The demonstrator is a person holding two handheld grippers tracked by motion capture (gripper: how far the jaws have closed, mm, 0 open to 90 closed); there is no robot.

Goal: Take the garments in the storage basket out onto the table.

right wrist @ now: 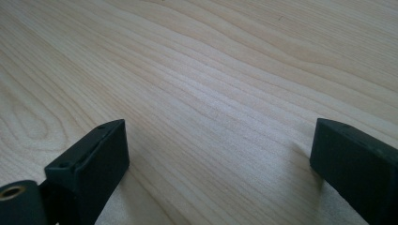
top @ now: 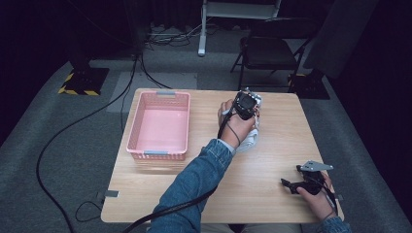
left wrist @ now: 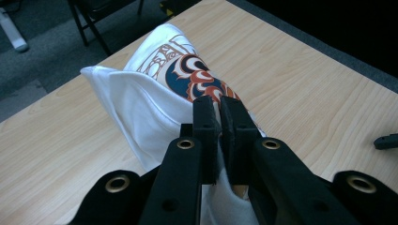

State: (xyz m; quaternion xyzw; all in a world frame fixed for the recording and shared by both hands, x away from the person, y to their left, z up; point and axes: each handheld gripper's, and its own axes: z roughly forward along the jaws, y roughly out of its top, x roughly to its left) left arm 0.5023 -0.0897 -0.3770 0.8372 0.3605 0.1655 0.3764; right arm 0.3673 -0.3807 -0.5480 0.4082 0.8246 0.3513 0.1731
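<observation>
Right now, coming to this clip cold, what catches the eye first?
The left claw, shut on a white printed cloth bunched up near the table's far edge. Next, the pink basket on the table's left side. The right claw lies open near the front right corner.

A white cloth (left wrist: 141, 101) with a printed pattern in dark blue, orange and brown lies bunched on the light wooden worktop (left wrist: 305, 89), in the upper middle of the left gripper view. It is folded into a loose, raised wedge, its plain white folds toward the left and the printed panel running down its middle. The left tongs (left wrist: 219, 112) are closed on its near edge. In the high view the cloth (top: 250, 138) sits right of centre, just right of a pink basket (top: 160, 124), largely under the left hand (top: 237, 125).
</observation>
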